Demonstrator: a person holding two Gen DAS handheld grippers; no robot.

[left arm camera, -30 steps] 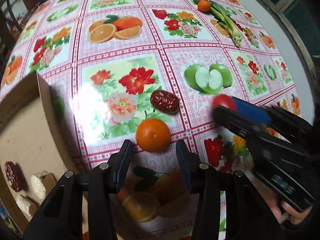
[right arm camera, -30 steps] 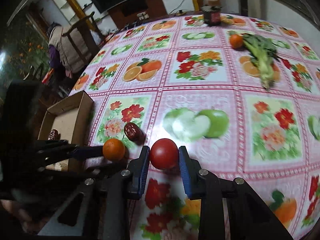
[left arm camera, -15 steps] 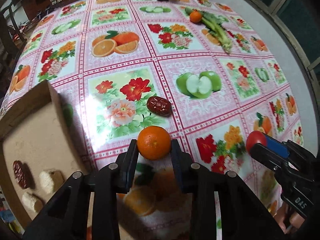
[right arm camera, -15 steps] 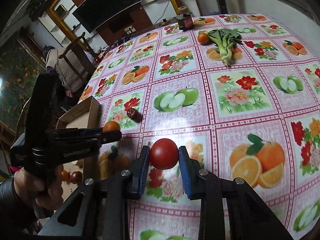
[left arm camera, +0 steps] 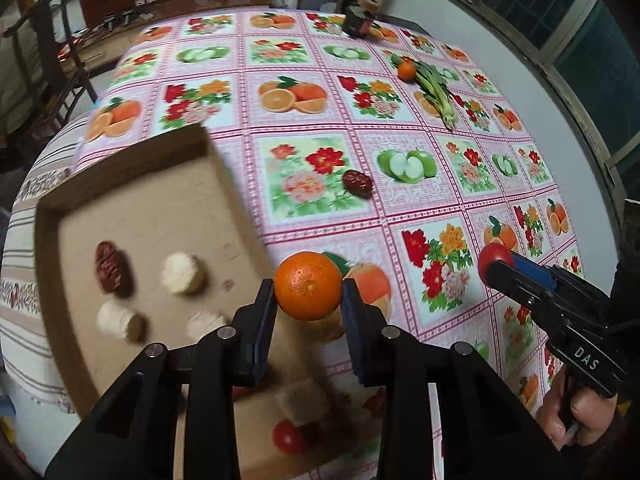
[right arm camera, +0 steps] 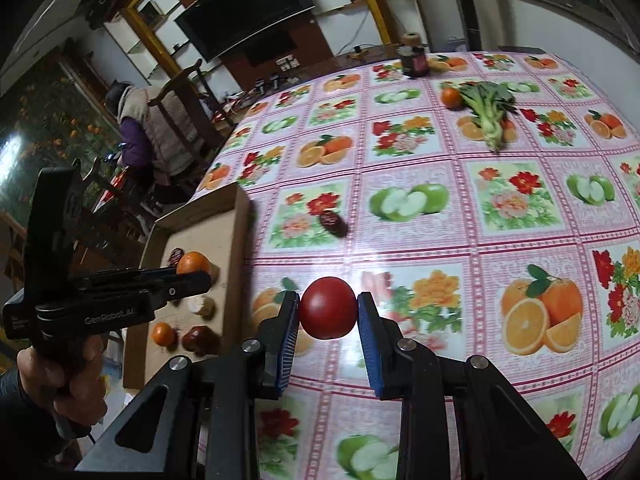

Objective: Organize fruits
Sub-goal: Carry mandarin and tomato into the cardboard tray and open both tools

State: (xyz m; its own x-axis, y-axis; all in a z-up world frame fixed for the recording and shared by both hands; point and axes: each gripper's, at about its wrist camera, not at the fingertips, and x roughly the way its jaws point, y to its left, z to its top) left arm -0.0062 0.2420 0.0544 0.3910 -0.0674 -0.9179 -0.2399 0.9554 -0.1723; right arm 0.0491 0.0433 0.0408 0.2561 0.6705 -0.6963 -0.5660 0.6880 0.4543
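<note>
Above the pink fruit-print oilcloth table [left arm camera: 420, 200], beside the shallow brown cardboard box [left arm camera: 132, 184], the left gripper [left arm camera: 308, 304] clamps a round orange tangerine [left arm camera: 308, 291] and the right gripper [right arm camera: 328, 312] a red tomato [right arm camera: 328, 307], jaws nearly closed, mid-carry, needing release over the box

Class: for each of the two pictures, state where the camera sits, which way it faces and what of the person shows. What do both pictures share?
Left wrist: behind the left tongs, looking down at orange, box; right hand shows.
Right wrist: behind the right tongs, facing tomato, table; left hand shows.
Shared: both fruits, box, date.
</note>
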